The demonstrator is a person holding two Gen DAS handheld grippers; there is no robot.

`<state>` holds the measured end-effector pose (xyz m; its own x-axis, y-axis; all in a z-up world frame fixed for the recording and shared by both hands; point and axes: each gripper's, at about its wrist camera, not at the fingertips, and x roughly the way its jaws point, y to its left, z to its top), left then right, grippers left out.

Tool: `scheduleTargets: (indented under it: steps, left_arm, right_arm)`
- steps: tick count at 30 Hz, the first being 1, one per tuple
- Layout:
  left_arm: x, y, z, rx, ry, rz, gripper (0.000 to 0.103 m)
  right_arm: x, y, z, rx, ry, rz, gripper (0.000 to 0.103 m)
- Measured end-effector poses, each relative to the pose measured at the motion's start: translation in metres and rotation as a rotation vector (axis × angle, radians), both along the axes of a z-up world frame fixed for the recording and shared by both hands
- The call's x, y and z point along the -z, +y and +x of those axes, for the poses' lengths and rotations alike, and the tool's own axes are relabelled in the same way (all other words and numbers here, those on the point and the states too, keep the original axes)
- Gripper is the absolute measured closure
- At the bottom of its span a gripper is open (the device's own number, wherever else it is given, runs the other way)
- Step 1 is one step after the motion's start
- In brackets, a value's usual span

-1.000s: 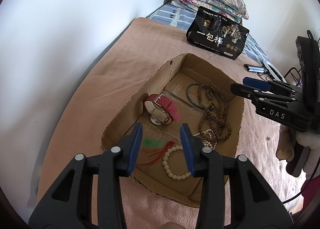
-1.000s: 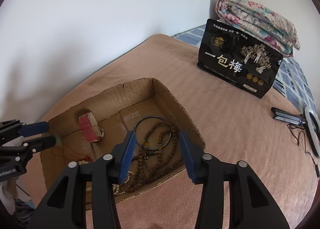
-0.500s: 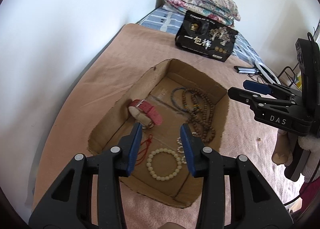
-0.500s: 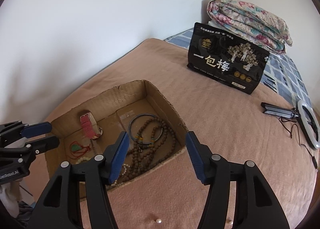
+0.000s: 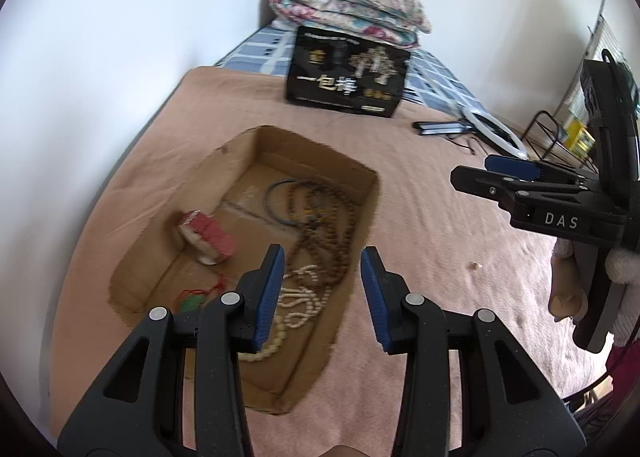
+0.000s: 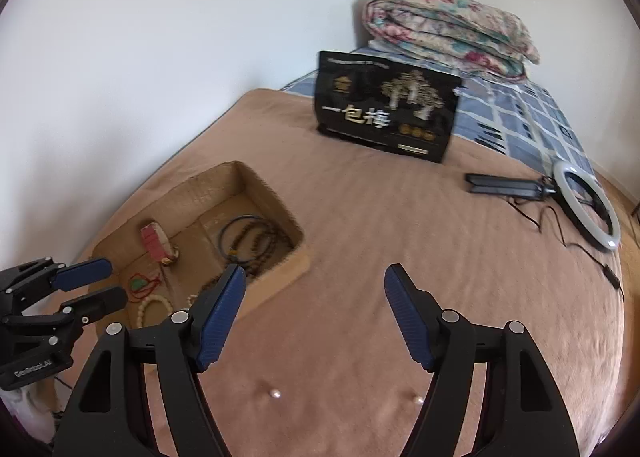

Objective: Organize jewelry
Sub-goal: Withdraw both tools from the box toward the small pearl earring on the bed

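A shallow cardboard box (image 5: 372,193) lies on the brown blanket. It holds a red-strapped watch (image 5: 208,235), a blue bangle (image 5: 276,201), brown bead strands (image 5: 332,225), white bead bracelets (image 5: 280,333) and a green pendant on red cord (image 5: 192,303). My left gripper (image 5: 322,289) hangs above the box's near right part, open, nothing between its pads. My right gripper (image 6: 314,289) is over bare blanket to the right of the box (image 6: 264,185); its jaws are opening and hold nothing. Two loose pearls (image 6: 275,393) (image 6: 419,400) lie on the blanket below it.
A black printed package (image 6: 384,113) stands at the back with a folded floral quilt (image 6: 448,29) behind it. A ring light (image 6: 588,209) with its black stand and cable lies at the right. A small bead (image 5: 474,266) rests right of the box.
Both grippers have drawn back and up from the box, which now looks smaller and farther. The right gripper's jaws have spread wider. Two pearls have come into the right wrist view.
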<state>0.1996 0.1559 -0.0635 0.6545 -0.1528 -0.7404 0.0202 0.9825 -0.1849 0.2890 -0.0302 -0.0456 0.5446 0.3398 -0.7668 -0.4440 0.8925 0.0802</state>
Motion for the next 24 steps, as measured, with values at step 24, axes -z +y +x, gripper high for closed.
scheduleTargets:
  steps: [24]
  left_arm:
    - [0.051, -0.111, -0.002, 0.27, 0.063, 0.077, 0.063]
  right_arm:
    - [0.055, -0.124, -0.028, 0.144, 0.007, 0.011, 0.03]
